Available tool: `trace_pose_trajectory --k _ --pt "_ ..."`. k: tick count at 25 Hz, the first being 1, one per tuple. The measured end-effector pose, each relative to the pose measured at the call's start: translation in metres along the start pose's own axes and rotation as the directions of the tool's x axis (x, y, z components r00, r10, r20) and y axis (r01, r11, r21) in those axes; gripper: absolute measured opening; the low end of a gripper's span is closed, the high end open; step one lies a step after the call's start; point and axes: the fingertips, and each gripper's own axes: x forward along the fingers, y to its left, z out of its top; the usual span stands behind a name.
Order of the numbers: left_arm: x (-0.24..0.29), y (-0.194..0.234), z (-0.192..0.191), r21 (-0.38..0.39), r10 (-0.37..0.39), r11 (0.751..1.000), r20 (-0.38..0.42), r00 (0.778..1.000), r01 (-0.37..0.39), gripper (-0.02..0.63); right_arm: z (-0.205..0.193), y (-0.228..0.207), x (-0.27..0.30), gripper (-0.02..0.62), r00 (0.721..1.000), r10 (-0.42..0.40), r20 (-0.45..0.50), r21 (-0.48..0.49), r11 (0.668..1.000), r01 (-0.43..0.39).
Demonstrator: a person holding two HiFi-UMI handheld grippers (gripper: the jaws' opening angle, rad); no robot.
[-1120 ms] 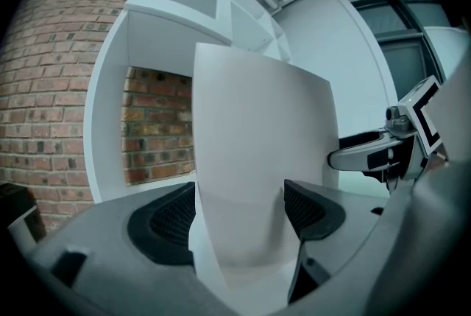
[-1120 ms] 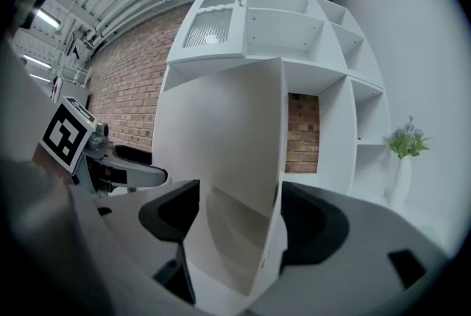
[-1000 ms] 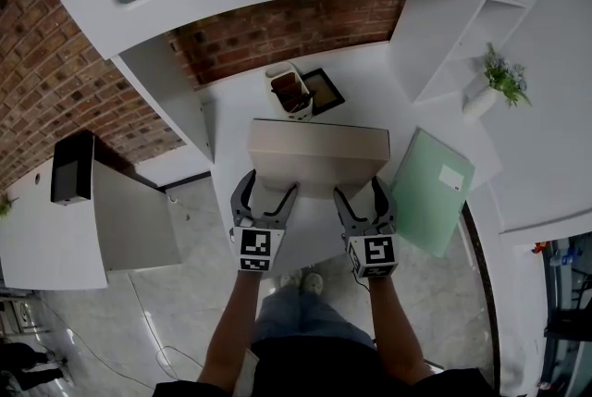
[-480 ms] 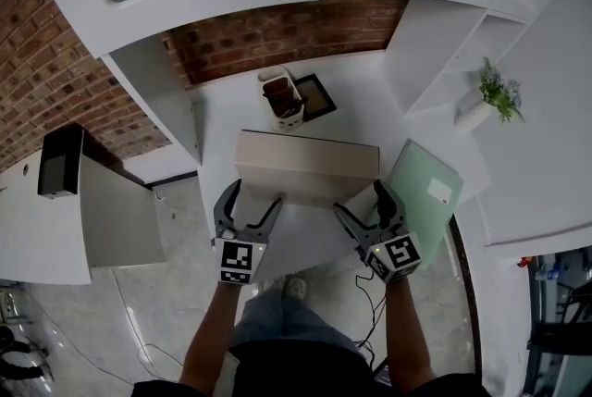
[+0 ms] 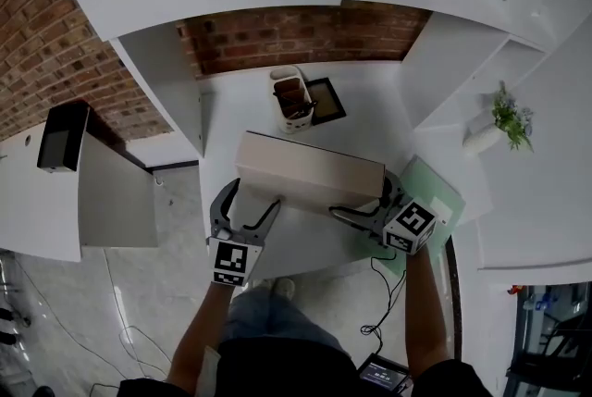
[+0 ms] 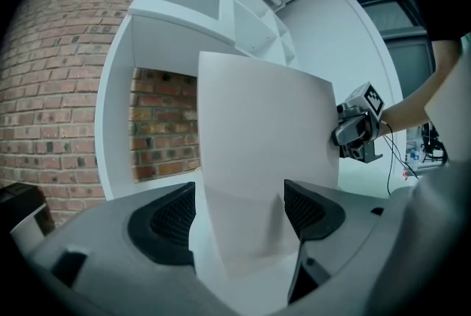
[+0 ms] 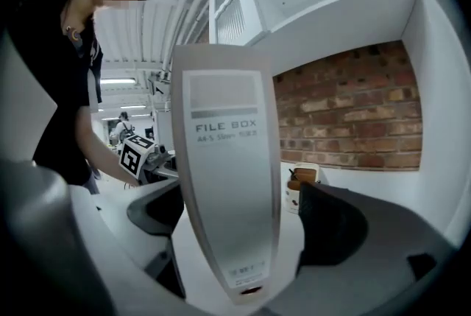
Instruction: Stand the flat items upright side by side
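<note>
A pale file box [image 5: 310, 171] stands upright across the white desk [image 5: 370, 122]. My left gripper [image 5: 252, 196] is at its left end, open. In the left gripper view the box [image 6: 265, 160] rises between the jaws of the left gripper [image 6: 239, 222] with gaps on both sides. My right gripper [image 5: 365, 199] is at the box's right end and its jaws are opening. The labelled spine [image 7: 232, 197] stands between the jaws of the right gripper [image 7: 243, 222], and the pads do not press on it. A green folder [image 5: 427, 180] lies flat to the right, partly hidden by the right gripper.
A white pen holder [image 5: 289, 99] and a dark framed tablet [image 5: 326, 99] stand behind the box. White shelf walls [image 5: 162, 85] flank the desk, with brick behind. A potted plant [image 5: 504, 117] sits on the right shelf. A black box [image 5: 57, 136] rests on the left counter.
The right gripper has swung out to the box's right end, turned sideways and spread its jaws wider. The left gripper has stayed at the left end. The box now sits slightly askew.
</note>
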Motion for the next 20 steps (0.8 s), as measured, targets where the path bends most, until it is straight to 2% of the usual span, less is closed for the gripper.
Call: trace_pose_trajectory --k 4,8,10,13,17,20 --pt "-0.003 0.0 -0.002 -0.014 0.015 1.0 -0.012 1.0 -0.015 0.347 0.004 0.004 0.017 0.465 0.993 0.119 -0.013 -0.014 0.993 -0.119" --pt "-0.008 0.003 -0.002 0.001 0.028 1.0 -0.019 0.999 -0.028 0.347 0.005 0.009 0.027 0.463 0.98 0.195 -0.026 -0.029 0.98 -0.196" --pt "-0.01 0.004 -0.002 -0.001 0.033 0.999 -0.021 0.999 -0.033 0.347 0.006 0.013 0.027 0.434 0.975 0.22 -0.016 -0.028 0.975 -0.221" --pt "-0.012 0.005 -0.004 -0.001 0.037 0.999 -0.027 0.999 -0.037 0.347 0.005 0.018 0.027 0.34 0.975 0.221 -0.005 -0.059 0.974 -0.221" --pt "-0.014 0.003 -0.007 -0.003 0.036 0.999 -0.032 0.999 -0.036 0.347 0.006 0.021 0.027 0.301 0.982 0.19 0.01 -0.109 0.976 -0.188" --pt "-0.016 0.002 -0.006 -0.002 0.033 0.999 -0.032 0.999 -0.033 0.347 0.011 0.023 0.026 0.276 0.99 0.139 0.032 -0.117 0.984 -0.134"
